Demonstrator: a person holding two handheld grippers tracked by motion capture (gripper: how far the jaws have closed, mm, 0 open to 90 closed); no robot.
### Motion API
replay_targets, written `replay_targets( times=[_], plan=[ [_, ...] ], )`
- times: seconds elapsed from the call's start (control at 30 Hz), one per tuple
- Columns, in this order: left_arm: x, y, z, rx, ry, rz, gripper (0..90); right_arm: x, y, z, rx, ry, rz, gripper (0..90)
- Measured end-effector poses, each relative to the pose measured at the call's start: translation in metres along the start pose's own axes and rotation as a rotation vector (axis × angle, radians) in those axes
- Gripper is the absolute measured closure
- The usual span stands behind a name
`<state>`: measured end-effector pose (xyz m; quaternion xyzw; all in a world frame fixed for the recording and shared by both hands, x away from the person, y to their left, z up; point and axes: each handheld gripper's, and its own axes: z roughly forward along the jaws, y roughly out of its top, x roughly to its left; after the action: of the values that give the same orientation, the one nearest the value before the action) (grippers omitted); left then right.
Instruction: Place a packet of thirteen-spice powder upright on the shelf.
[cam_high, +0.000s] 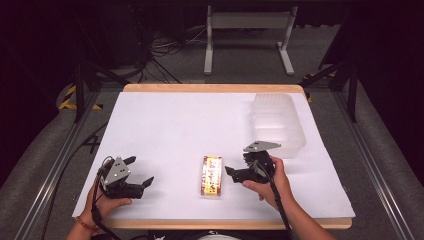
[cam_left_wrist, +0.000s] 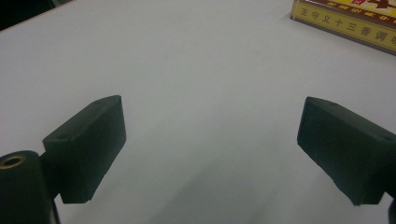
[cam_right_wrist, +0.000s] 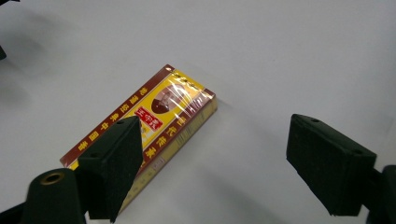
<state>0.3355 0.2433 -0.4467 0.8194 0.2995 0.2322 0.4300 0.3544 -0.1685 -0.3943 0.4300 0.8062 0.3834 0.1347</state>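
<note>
A yellow box (cam_high: 212, 175) lies flat on the white table (cam_high: 170, 125), near its front edge, as the right tongs (cam_high: 235, 172) close in from just beside the box's right side, jaws apart and empty. The left tongs (cam_high: 142, 172), also spread and holding nothing, wait well to the box's left. A clear bin (cam_high: 278, 122) stands beyond the box, to its right. The approach looks under way; next, the right tongs must straddle the box before clamping.
</note>
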Motion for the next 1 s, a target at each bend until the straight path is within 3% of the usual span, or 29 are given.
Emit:
replay_targets(
  times=[0.3, 0.57, 0.77, 0.9, 1.0],
  plan=[
    [-0.002, 0.000, 0.000, 0.003, -0.013, 0.013, 8.8, 0.011, 0.020, 0.035, 0.105, 0.011, 0.075, 18.1],
    [-0.002, 0.000, 0.000, 0.004, -0.018, 0.019, 8.7, 0.017, 0.028, 0.059, 0.182, 0.050, 0.146, 19.9],
    [-0.003, 0.000, 0.001, 0.006, -0.018, 0.016, 8.8, 0.024, 0.036, 0.072, 0.224, 0.030, 0.160, 19.6],
    [-0.003, -0.001, 0.001, 0.008, -0.022, 0.016, 8.9, 0.027, 0.043, 0.082, 0.252, 0.005, 0.195, 19.5],
    [-0.003, -0.001, 0.001, 0.009, -0.023, 0.019, 8.9, 0.032, 0.045, 0.090, 0.281, -0.007, 0.191, 19.4]
  ],
)
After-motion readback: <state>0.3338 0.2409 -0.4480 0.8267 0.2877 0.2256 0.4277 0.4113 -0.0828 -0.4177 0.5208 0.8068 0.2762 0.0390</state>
